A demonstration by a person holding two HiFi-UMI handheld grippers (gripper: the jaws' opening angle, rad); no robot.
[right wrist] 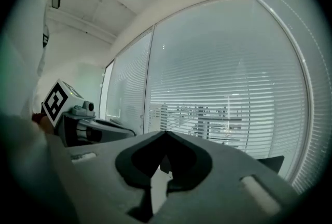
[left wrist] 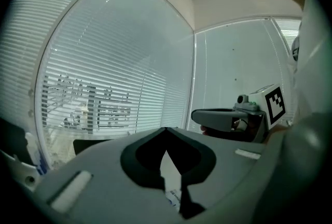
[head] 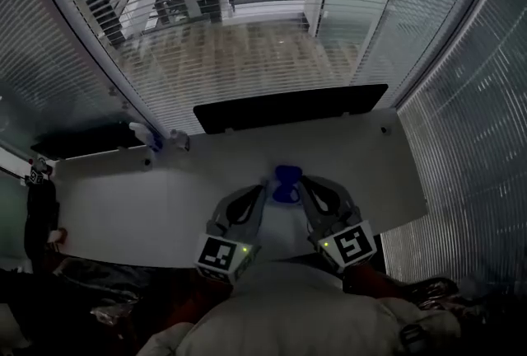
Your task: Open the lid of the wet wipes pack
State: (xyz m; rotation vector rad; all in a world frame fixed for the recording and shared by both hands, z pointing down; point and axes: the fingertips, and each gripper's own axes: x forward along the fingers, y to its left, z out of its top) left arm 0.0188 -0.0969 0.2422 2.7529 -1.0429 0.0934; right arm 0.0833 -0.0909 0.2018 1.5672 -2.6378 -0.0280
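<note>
— Where is the wet wipes pack point(head: 286, 183)?
— Up off the desk point(head: 123, 206), held between the tips of both tongs, close under the head camera. From above it shows blue.
— How are the left tongs point(head: 266, 191)?
— Closed on it. Their own view shows a thin white edge with blue print pinched between the jaws.
— And the right tongs point(head: 302, 188)?
— Closed too, with a pale sliver of the pack caught between the jaws. Both tongs point about level, side by side, toward the slatted blinds point(head: 247, 58).
— The lid?
— I can't tell whether it is open. A black monitor point(head: 288, 109) stands at the desk's far edge.
</note>
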